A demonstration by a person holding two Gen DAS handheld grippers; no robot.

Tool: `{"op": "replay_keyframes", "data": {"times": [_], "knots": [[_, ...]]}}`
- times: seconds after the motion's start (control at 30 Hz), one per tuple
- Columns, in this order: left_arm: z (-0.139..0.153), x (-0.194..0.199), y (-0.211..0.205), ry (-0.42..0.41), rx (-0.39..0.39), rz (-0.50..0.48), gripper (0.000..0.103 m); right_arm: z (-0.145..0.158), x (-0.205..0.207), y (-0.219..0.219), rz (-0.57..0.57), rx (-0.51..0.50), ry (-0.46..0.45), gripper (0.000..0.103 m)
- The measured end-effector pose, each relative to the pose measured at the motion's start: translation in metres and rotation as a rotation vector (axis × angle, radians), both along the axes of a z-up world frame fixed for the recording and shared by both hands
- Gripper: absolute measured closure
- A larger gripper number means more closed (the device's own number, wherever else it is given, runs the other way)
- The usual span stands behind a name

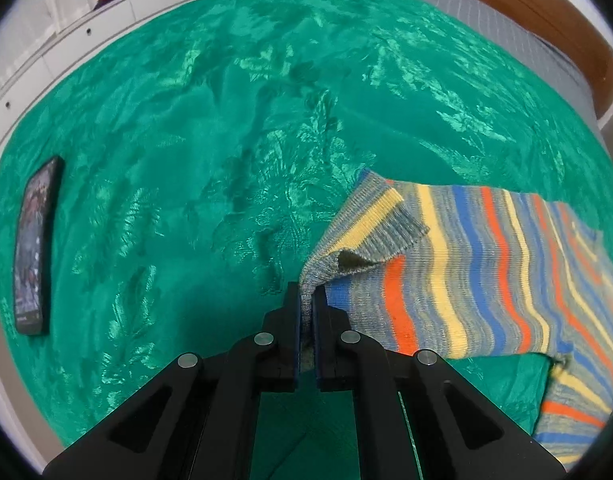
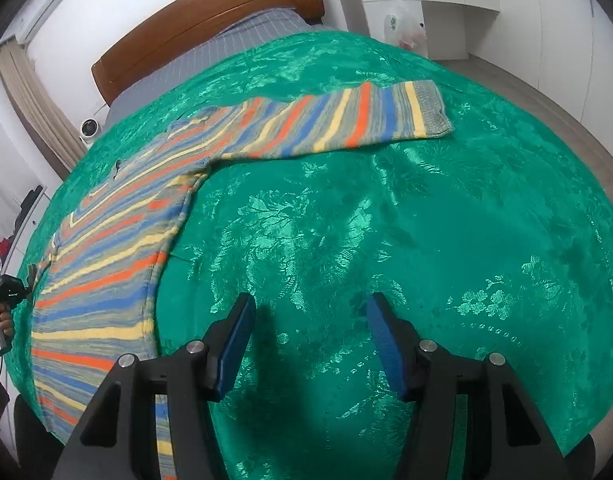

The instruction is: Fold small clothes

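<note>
sweater lies spread on the green bedspread. my left gripper is clamped on its sleeve cuff; right gripper hangs apart, empty. i should carry the cuff flat across the body without bunching.

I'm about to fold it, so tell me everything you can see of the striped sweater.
The striped sweater is a knit in grey, blue, orange and yellow bands with ribbed cuffs. It lies spread on the green bedspread, one sleeve stretched out flat. The left gripper is shut on the other sleeve's cuff, lifting its edge. The right gripper is open, apart from it.
</note>
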State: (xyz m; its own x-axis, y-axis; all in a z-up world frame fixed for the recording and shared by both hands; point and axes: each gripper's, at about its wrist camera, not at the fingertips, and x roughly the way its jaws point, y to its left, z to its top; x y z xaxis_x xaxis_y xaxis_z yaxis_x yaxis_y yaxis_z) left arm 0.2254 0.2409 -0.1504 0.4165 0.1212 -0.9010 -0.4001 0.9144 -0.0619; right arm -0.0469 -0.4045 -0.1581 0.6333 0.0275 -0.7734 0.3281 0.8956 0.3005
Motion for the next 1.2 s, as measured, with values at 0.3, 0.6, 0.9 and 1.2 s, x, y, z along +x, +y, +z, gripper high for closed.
{"op": "replay_keyframes", "data": {"times": [0.3, 0.6, 0.9, 1.2], "knots": [[0.002, -0.013, 0.007, -0.037, -0.033, -0.017, 0.08, -0.003, -0.005, 0.0, -0.012, -0.022, 0.0, 0.045], [0.019, -0.105, -0.019, -0.173, -0.064, -0.152, 0.015, 0.01, -0.021, -0.016, -0.126, -0.073, -0.037, 0.028], [-0.024, -0.097, -0.081, -0.218, 0.166, -0.277, 0.0, -0.011, 0.003, -0.019, -0.178, -0.157, -0.049, 0.025], [-0.029, -0.107, -0.078, -0.283, 0.152, -0.296, 0.0, -0.023, 0.01, -0.013, -0.154, -0.184, -0.055, 0.011]]}}
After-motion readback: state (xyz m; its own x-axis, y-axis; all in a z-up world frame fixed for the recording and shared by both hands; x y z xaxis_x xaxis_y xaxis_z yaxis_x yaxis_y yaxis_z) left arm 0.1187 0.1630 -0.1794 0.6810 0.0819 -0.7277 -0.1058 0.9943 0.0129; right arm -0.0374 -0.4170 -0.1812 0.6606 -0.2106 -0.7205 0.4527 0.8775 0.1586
